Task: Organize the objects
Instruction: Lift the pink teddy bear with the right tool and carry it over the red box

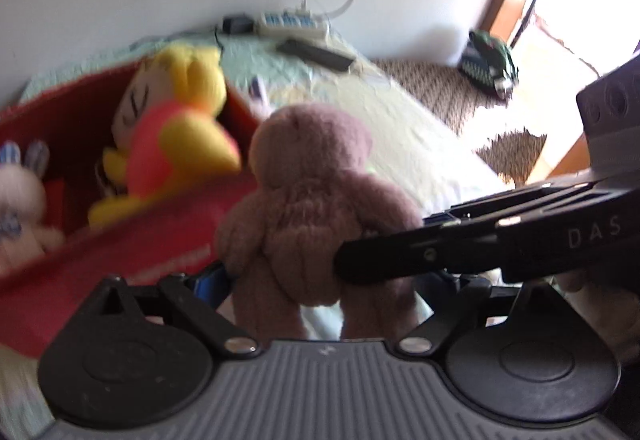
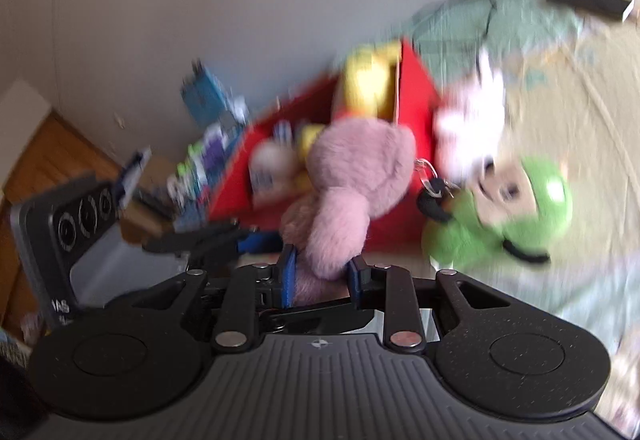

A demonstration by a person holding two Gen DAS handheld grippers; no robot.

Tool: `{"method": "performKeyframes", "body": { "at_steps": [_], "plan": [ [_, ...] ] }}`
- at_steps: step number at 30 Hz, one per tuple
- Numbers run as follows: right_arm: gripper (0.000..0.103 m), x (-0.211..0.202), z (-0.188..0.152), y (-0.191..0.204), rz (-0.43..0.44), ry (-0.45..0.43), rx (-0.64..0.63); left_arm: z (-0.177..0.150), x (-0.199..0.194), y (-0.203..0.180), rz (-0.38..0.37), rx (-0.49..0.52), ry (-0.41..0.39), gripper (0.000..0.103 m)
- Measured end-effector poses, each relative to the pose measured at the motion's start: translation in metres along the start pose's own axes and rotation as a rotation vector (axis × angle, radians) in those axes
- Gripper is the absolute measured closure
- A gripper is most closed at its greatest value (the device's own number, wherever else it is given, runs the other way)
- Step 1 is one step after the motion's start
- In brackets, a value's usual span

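right gripper point(image 2: 322, 276) clamps pink bear point(image 2: 352, 176) | left gripper point(image 1: 320, 280) wide around bear | green plush point(image 2: 500, 224) mid-right, right view only

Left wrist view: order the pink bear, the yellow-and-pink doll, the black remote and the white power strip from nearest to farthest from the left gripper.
1. Pink bear: between the left gripper's jaws, centre.
2. Yellow-and-pink doll: in the red box, to the left.
3. Black remote: farther back on the bedspread.
4. White power strip: just behind the remote, against the wall.
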State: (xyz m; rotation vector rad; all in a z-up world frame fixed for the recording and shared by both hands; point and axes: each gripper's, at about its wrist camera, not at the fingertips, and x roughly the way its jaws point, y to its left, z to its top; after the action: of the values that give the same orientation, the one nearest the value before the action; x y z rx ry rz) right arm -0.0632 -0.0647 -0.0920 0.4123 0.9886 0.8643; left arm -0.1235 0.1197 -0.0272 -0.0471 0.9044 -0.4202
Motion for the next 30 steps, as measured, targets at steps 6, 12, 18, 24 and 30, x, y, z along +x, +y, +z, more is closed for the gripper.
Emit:
{"method": "performKeyframes", "body": {
  "at_steps": [6,12,18,24,30],
  "plan": [
    [0.075,0.017,-0.022,-0.016,-0.001,0.128,0.102,-0.032,0.036,0.002,-0.032,0.057,0.195,0.013],
    [0.075,-0.018,-0.020,-0.019,0.006,0.085,0.077,-0.019,0.038,-0.023,-0.074,0.145,0.148,0.013],
    [0.075,-0.071,-0.022,-0.032,0.012,-0.008,0.096,0.005,0.035,-0.058,-0.155,0.192,0.048,0.014],
    [0.075,-0.102,-0.026,-0.034,0.010,-0.095,0.098,0.018,0.034,-0.082,-0.184,0.190,0.004,0.013],
    [0.075,-0.114,0.000,-0.014,0.024,-0.223,-0.017,0.051,0.009,-0.076,-0.172,0.129,-0.096,0.014]
  ]
}}
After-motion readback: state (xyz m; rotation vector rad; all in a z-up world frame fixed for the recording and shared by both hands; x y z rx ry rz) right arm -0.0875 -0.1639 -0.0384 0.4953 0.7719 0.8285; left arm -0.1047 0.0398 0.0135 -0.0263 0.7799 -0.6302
